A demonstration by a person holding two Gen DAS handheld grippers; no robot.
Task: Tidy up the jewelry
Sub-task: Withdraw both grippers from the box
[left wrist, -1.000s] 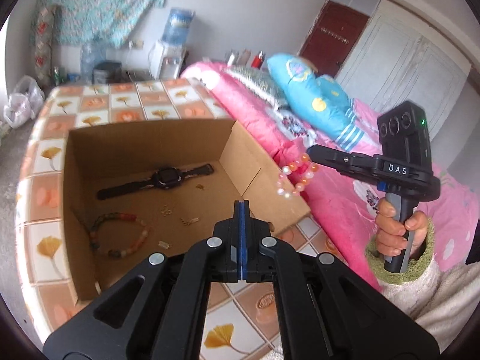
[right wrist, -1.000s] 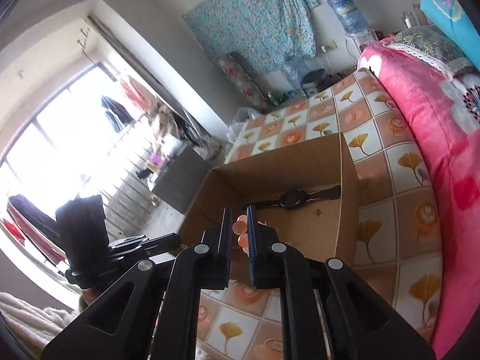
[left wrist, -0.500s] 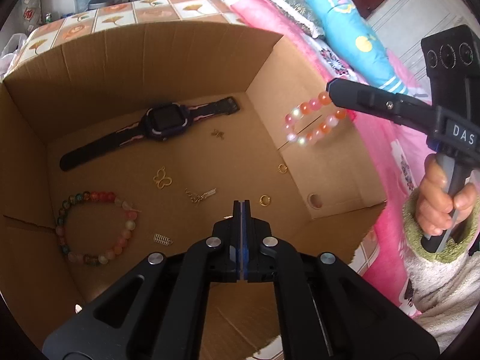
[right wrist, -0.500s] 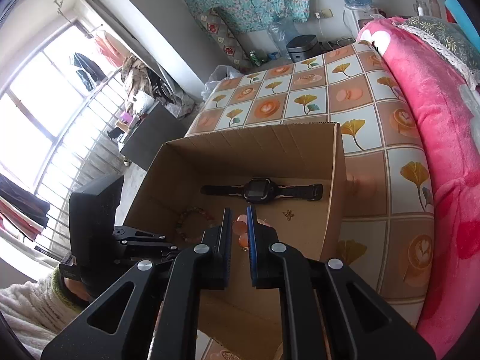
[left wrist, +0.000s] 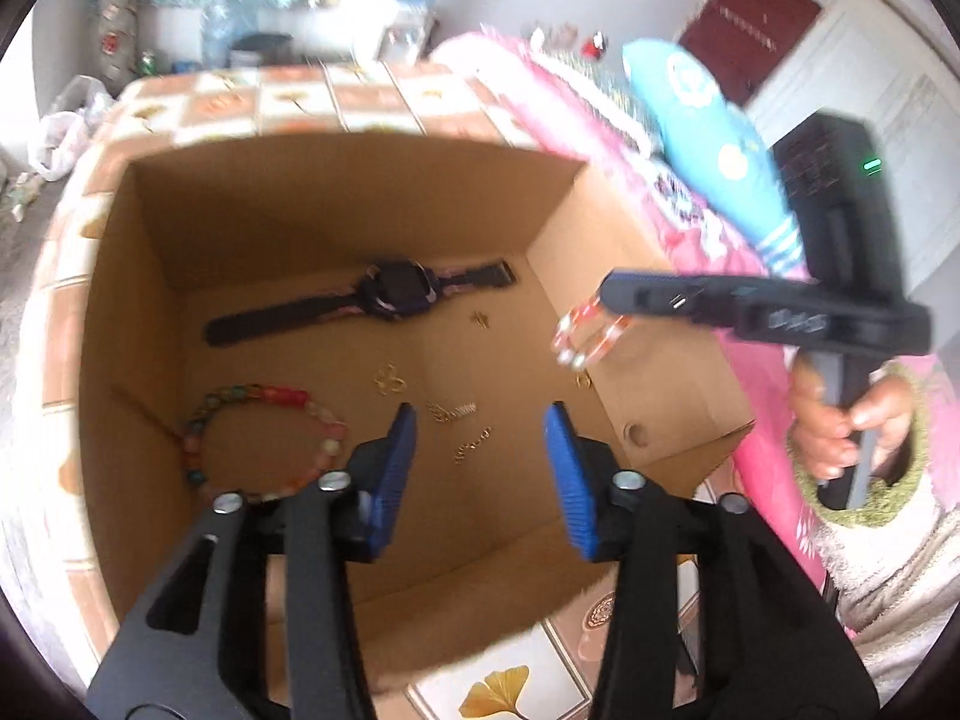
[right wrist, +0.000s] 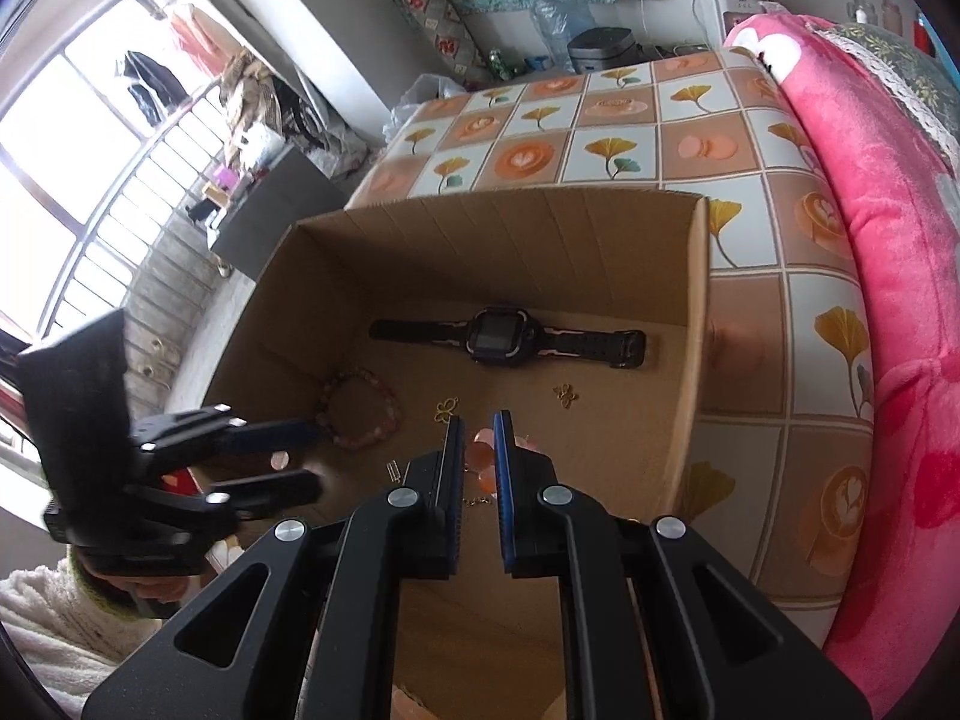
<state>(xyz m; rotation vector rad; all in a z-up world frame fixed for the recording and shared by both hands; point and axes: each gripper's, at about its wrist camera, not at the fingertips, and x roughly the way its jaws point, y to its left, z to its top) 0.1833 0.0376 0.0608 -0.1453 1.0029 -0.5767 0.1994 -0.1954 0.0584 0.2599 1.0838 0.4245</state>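
A tiled tabletop (right wrist: 690,114) with leaf and coffee prints lay beyond both claws, its near part cut off by the claws' own black arms. On it stood an open cardboard box (left wrist: 336,222), straight ahead of and below the left claw (left wrist: 480,468). That claw hung over the box's near half with its blue pads (left wrist: 393,462) well apart; the jaws had just been opening and nothing sat between them. To its right, level with its tips, the right claw (left wrist: 606,300) reached in over the box's right wall, pinched nearly closed on a pink and orange bead bracelet (left wrist: 585,336) that dangled below its tip, smeared by blur. In the right wrist view only a few orange beads (right wrist: 480,459) showed between the narrow pads, the rest hidden. A hand (left wrist: 840,426) in a fuzzy cuff gripped that claw's handle; white lettering on the claw's body was too blurred to read. On the box floor, beyond the left claw's tips, lay a black watch (left wrist: 396,294). Left of the left pad lay a second, multicoloured bead bracelet (left wrist: 264,438), its near edge hidden behind the claw. Between and just past the pads were tiny gold pieces (left wrist: 450,414), too small to make out
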